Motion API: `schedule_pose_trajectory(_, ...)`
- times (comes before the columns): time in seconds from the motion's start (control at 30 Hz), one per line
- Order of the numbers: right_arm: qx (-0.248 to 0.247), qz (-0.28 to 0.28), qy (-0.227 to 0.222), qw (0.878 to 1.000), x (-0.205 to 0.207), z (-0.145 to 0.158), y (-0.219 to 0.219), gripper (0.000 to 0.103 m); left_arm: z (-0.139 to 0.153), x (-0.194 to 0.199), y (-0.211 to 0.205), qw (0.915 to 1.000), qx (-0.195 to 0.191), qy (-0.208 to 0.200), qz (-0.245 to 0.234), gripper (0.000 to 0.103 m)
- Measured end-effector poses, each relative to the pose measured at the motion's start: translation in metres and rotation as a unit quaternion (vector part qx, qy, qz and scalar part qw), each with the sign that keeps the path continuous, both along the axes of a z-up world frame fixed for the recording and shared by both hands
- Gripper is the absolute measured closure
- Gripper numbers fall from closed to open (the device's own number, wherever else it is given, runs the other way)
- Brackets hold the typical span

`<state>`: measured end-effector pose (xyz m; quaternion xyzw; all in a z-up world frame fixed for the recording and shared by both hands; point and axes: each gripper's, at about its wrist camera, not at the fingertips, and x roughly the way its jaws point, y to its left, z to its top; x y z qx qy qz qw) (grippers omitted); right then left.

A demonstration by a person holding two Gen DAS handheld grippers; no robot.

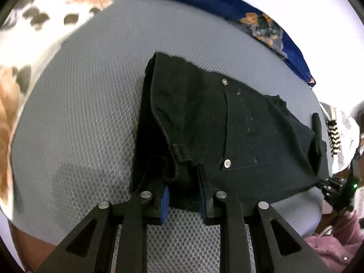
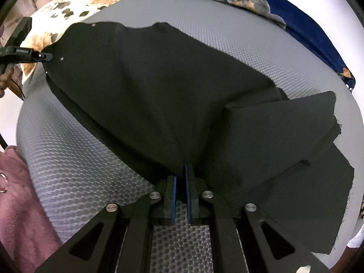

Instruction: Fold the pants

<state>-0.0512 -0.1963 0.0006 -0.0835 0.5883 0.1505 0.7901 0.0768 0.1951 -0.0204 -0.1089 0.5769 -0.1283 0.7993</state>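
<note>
The black pants (image 1: 227, 125) lay on a grey mesh surface (image 1: 79, 113), which looked like a mattress or pad; a floral sheet (image 1: 45, 22) showed at its left edge and a blue flowered blanket (image 1: 227, 2) along its far side.

In the left wrist view, the left claw (image 1: 184, 195) was clenched on the waistband end of the pants, near a belt loop and a metal rivet (image 1: 227, 163). Its blue-padded fingers (image 1: 165, 202) stood somewhat apart, with bunched cloth between them. A second stud (image 1: 224, 81) sat farther up the waistband. The right claw (image 1: 327, 185) appeared at the right edge, touching the far corner of the pants.

In the right wrist view, the right claw (image 2: 180, 177) was nearly closed, pinching the near edge of the pants (image 2: 170, 91) between its blue pads (image 2: 174, 195). The cloth ran taut from there toward the left claw (image 2: 46, 55), which held the opposite corner. A folded leg section (image 2: 284, 118) lay to the right, overlapping more cloth beneath. A pink garment (image 2: 18, 193) showed at the left edge.
</note>
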Motion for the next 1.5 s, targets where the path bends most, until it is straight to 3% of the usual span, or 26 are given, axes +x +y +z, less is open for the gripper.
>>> schedule_pose_trajectory(0.23, 0.001, -0.007, 0.021, 1.000, 0.006, -0.017, 0.000, 0.097, -0.019, 0.009, 0.002, 0.9996, 0.027, -0.007, 0.009, 0.076)
schedule_pose_trajectory(0.33, 0.009, -0.015, 0.025, 1.000, 0.010, -0.017, -0.003, 0.097, -0.018, 0.008, 0.008, 0.9995, 0.028, -0.004, 0.015, 0.070)
schedule_pose_trajectory(0.37, 0.011, -0.016, 0.025, 0.999, 0.011, -0.017, -0.004, 0.097, -0.016, 0.006, 0.014, 0.9998, 0.018, 0.006, -0.005, 0.068)
schedule_pose_trajectory(0.43, 0.014, -0.021, 0.026, 0.999, 0.013, -0.017, -0.006, 0.096, -0.011, 0.004, 0.021, 0.9997, 0.014, 0.018, 0.003, 0.057)
schedule_pose_trajectory(0.53, 0.027, -0.033, 0.027, 0.999, 0.015, -0.020, -0.015, 0.095, 0.003, -0.009, 0.020, 0.9993, 0.036, 0.011, -0.002, 0.053)
schedule_pose_trajectory(0.67, 0.038, -0.041, 0.020, 0.998, 0.019, -0.019, -0.022, 0.095, 0.028, -0.029, 0.006, 0.9940, 0.103, -0.023, -0.030, 0.053)
schedule_pose_trajectory(0.8, 0.056, -0.052, 0.019, 0.997, 0.016, -0.017, -0.030, 0.093, 0.052, -0.040, -0.036, 0.9871, 0.106, -0.079, -0.090, 0.053)
schedule_pose_trajectory(0.93, 0.073, -0.064, 0.023, 0.995, 0.015, -0.013, -0.033, 0.093, 0.063, -0.047, -0.114, 0.9716, 0.048, -0.117, -0.200, 0.053)
schedule_pose_trajectory(1.0, 0.075, -0.065, 0.022, 0.995, 0.015, -0.010, -0.034, 0.093, 0.059, -0.050, -0.166, 0.9547, 0.026, -0.128, -0.267, 0.053)
schedule_pose_trajectory(1.13, 0.093, -0.078, 0.020, 0.992, 0.016, -0.005, -0.036, 0.093, 0.046, -0.056, -0.244, 0.9241, -0.004, -0.135, -0.358, 0.053)
schedule_pose_trajectory(1.2, 0.105, -0.088, 0.021, 0.990, 0.018, -0.003, -0.037, 0.093, 0.034, -0.062, -0.282, 0.9072, -0.003, -0.127, -0.401, 0.053)
schedule_pose_trajectory(1.33, 0.103, -0.087, 0.015, 0.991, 0.019, 0.000, -0.035, 0.093, 0.018, -0.076, -0.326, 0.8827, 0.013, -0.127, -0.452, 0.053)
schedule_pose_trajectory(1.5, 0.107, -0.084, 0.014, 0.991, 0.019, 0.002, -0.034, 0.093, 0.001, -0.077, -0.363, 0.8679, 0.029, -0.127, -0.480, 0.053)
